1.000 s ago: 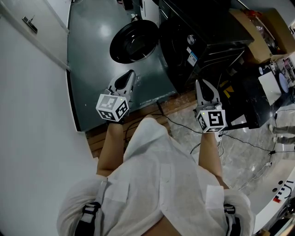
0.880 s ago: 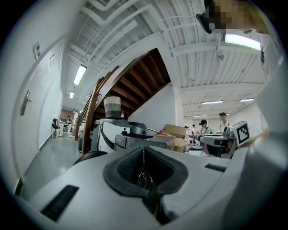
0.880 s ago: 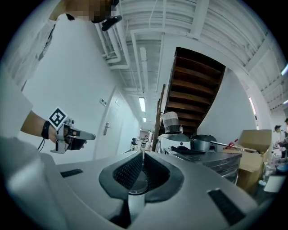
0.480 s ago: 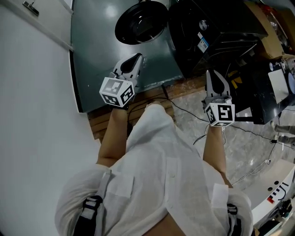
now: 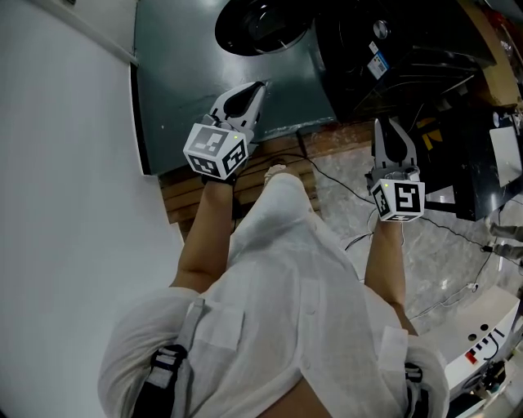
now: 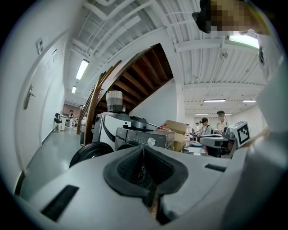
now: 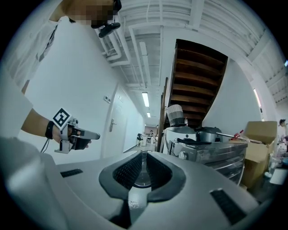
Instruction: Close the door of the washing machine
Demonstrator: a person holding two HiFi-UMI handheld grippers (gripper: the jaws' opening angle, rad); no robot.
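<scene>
Head view: two handheld grippers, one per hand. The left gripper (image 5: 255, 88) and right gripper (image 5: 391, 129) point toward one black front-loading washing machine (image 5: 392, 49). Its round dark door (image 5: 261, 24) stands swung open over the grey-green floor (image 5: 188, 82).

Left gripper view: jaws pressed together, empty. The door sits low left, beside the machine, under one brown wooden staircase (image 6: 135, 76).

Right gripper view: jaws all but closed, holding nothing. One brown cardboard box (image 7: 258, 134) stands beyond the machine, its contents out of sight.
</scene>
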